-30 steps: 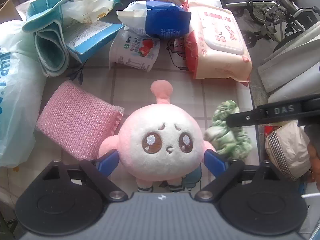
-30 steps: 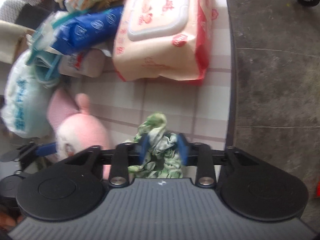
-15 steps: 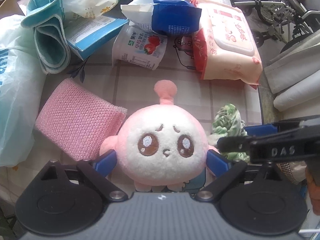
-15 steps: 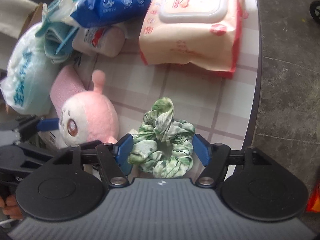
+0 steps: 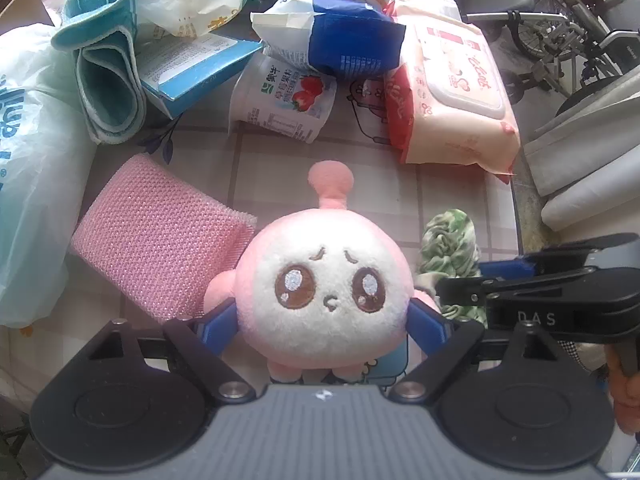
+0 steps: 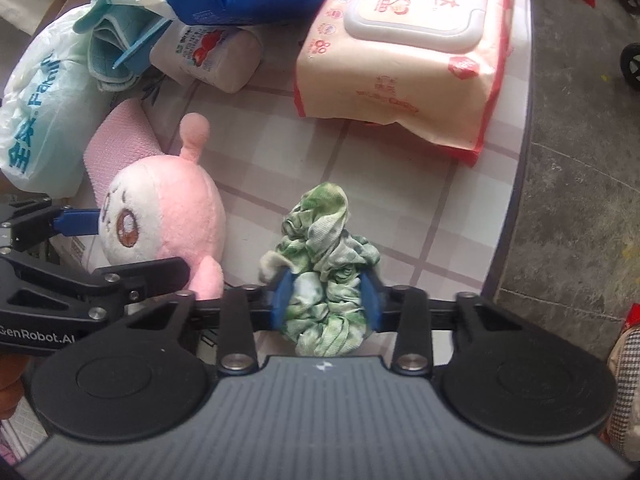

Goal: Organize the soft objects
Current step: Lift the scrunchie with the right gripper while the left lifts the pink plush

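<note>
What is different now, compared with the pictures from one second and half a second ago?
The right claw opened wide around the green scrunchie, then has just been closing and now squeezes it. The left claw has narrowed a little around the pink plush toy, its fingers at the toy's sides. The toy, the pink sponge and the wipes pack stayed in place.

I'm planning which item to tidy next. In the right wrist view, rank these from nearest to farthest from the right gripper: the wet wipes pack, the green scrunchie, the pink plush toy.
1. Green scrunchie: between the right gripper pads, squeezed.
2. Pink plush toy: just left, straddled by the left gripper.
3. Wet wipes pack: far side of the table, upper right.
</note>
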